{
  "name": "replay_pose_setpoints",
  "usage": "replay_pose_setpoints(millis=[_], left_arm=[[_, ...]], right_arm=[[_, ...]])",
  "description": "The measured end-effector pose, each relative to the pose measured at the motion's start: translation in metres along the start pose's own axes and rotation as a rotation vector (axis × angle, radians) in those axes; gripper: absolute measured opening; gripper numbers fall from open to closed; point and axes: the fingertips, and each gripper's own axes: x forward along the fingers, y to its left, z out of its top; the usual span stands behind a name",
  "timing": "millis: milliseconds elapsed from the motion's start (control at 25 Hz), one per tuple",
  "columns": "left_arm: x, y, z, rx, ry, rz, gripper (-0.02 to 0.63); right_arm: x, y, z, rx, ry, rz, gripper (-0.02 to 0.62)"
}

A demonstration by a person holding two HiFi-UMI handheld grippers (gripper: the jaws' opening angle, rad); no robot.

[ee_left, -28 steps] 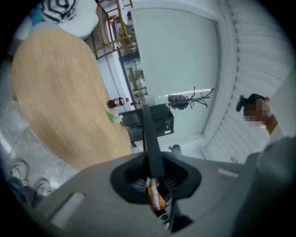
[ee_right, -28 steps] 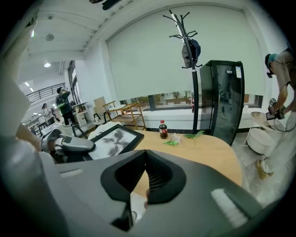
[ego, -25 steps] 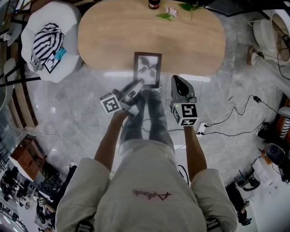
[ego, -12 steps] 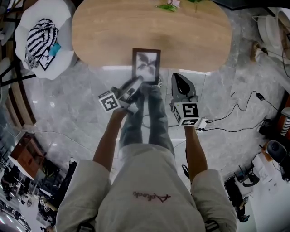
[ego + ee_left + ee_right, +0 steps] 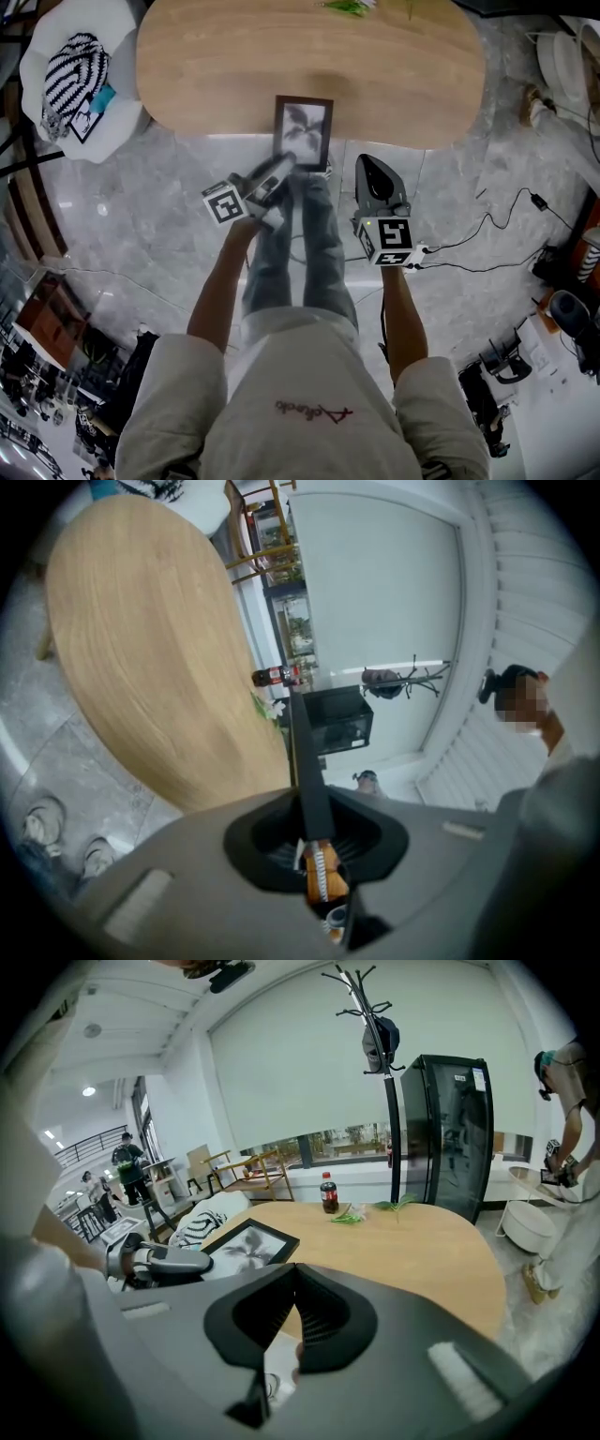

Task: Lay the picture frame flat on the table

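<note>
Comparing this instant with the second before it, we find the biggest shift in the surface [image 5: 394, 75] itself. Its oval top has slid toward the top of the head view, so the bottle [image 5: 327, 1192] at its far edge has dropped out of that view. Only a scrap of the green sprig [image 5: 347, 6] remains there. That reads to us as the head tipping, not the work advancing.

The picture frame [image 5: 303, 131] sits almost where it did, face up, straddling the middle of the near edge. Its upper part is over the wood and its lower part hangs out past the edge above the floor. Whether its back touches the wood we cannot tell.

The left tongs [image 5: 281, 171] still pinch its lower left corner. In the left gripper view the frame runs edge-on between the pads, clamped. They have crept only slightly toward the surface.

The right tongs [image 5: 372, 162] hang just right of the frame, beyond the near edge. They are pressed together on nothing and have barely moved.

We judge the laying down close but not done. The frame looks nearly level, yet it is held and about half overhanging. It probably wants carrying further onto the surface before release, or it could tip off the near edge.
</note>
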Motion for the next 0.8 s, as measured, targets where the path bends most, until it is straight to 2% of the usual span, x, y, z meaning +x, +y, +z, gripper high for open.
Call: replay_pose_setpoints(millis=[520,800], left_arm=[[0.038,0.067,0.024,0.017,-0.023,0.038,0.046],[0.056,0.101,0.037,-0.021,-0.040,0.066,0.046]], right_arm=[[0.012,-0.005,-0.026,0.005,0.047,0.000,0.003],[0.020,-0.005,-0.031,0.017,0.059,0.010,0.003]])
